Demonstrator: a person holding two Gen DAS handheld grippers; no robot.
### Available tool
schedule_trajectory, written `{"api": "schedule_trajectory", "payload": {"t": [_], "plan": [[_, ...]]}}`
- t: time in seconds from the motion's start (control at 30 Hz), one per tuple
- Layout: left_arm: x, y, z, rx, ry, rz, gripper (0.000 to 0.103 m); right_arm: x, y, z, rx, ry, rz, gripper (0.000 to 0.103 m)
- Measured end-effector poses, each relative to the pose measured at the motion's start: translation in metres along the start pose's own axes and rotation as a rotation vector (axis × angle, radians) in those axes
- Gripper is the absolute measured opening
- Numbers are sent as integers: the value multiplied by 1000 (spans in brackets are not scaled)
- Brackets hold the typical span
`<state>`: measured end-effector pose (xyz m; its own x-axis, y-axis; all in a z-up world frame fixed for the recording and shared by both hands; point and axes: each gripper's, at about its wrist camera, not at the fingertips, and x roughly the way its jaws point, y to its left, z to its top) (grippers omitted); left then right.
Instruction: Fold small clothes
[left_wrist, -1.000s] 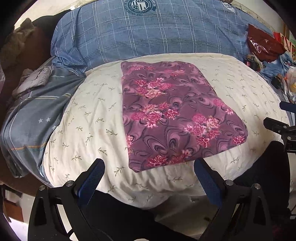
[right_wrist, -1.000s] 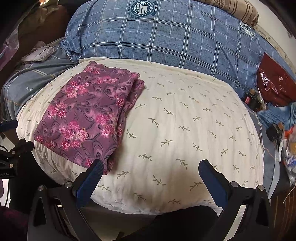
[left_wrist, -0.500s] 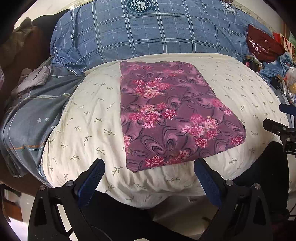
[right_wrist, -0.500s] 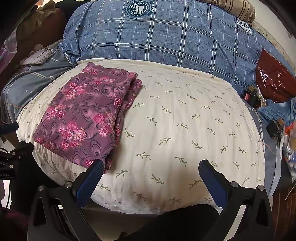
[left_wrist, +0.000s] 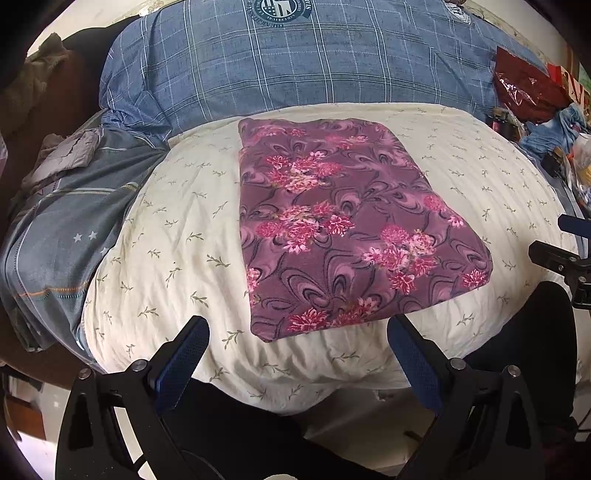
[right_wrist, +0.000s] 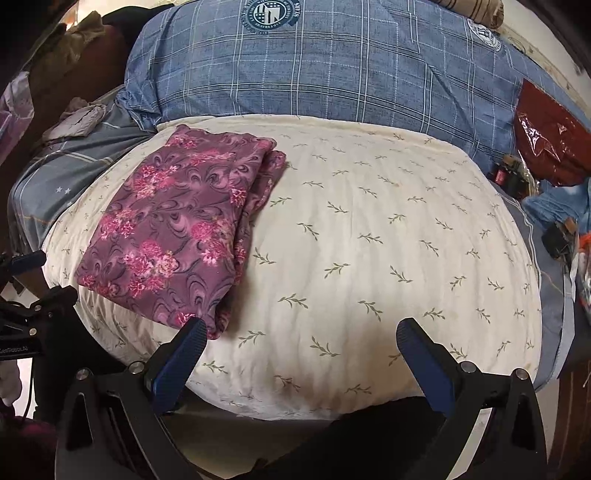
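Purple floral garment found folded into a flat rectangle on the cream pillow, position matching that of a second ago, the view alone shifted slightly; layered edges visible along its right side. Left tool and right tool both released, fingers spread wide, hovering off the near edge and clear of the cloth; fold judged complete. No containers identified; blue checked quilt noted behind.
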<state>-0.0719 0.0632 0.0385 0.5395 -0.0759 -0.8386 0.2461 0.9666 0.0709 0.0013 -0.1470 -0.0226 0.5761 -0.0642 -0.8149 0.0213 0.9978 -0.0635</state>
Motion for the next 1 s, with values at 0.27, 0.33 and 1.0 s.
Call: {"api": "schedule_trajectory", "payload": {"t": [0.27,0.33,1.0], "plan": [[-1,-4,0,15,1,-4,97,0,1,2,-19,-4,-50,103],[-1,-4,0,15,0,-5,97,-1,2,3,-25,-7,-57,103],[-1,-5,-2,20,6,-13,97,-1,5,3,-51,-16,-89,103]]}}
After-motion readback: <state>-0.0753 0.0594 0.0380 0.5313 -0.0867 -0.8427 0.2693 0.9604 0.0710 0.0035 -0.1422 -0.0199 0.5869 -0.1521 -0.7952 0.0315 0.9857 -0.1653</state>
